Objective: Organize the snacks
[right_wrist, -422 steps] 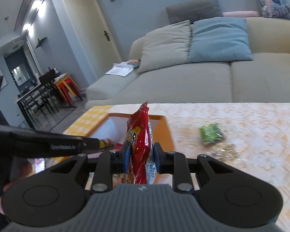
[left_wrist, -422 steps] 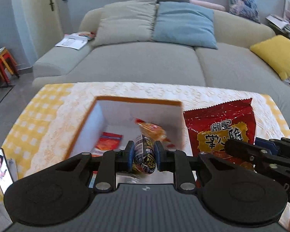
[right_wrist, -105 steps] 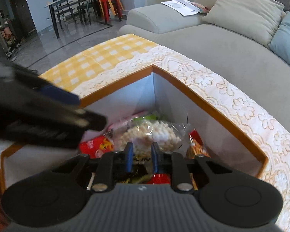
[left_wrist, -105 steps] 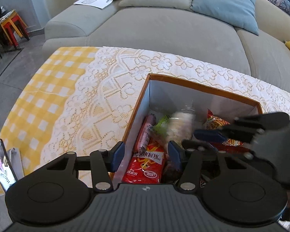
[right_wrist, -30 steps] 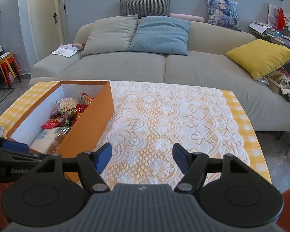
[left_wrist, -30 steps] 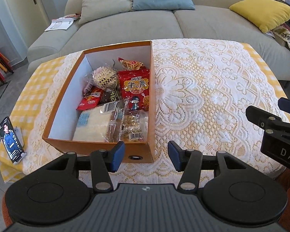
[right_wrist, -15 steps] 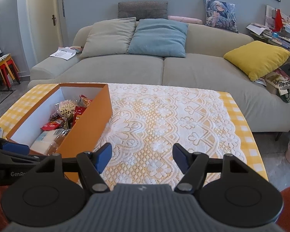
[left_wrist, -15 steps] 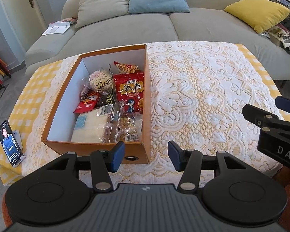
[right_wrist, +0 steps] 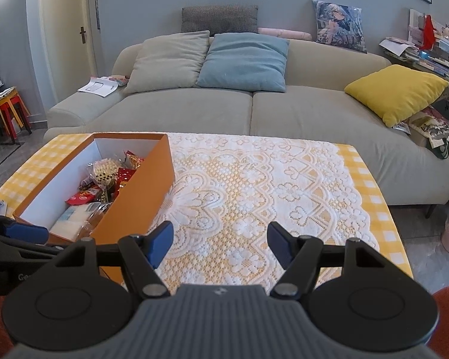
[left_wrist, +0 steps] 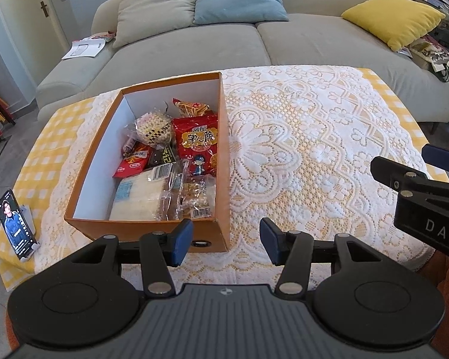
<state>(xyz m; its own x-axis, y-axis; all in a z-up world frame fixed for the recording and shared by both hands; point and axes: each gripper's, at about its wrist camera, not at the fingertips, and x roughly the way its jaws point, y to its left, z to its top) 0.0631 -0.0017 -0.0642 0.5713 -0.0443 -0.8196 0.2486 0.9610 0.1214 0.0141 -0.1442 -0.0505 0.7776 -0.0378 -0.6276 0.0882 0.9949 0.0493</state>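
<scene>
**Snacks boxed, both grippers idle**

Lace-covered desk (left_wrist: 314, 137) before a grey sofa (right_wrist: 254, 113); no loose packet shows on the cloth. All visible snacks (left_wrist: 167, 167) lie inside the orange box (left_wrist: 221, 161) at the desk's left end, red bag (left_wrist: 197, 145) uppermost. Left gripper (left_wrist: 226, 242) stands wide open, empty, just short of the box's near wall. Right gripper (right_wrist: 220, 240) likewise wide open, empty, above bare lace. Judgement: packing appears complete. Next move calls only for a check for strays.
</scene>
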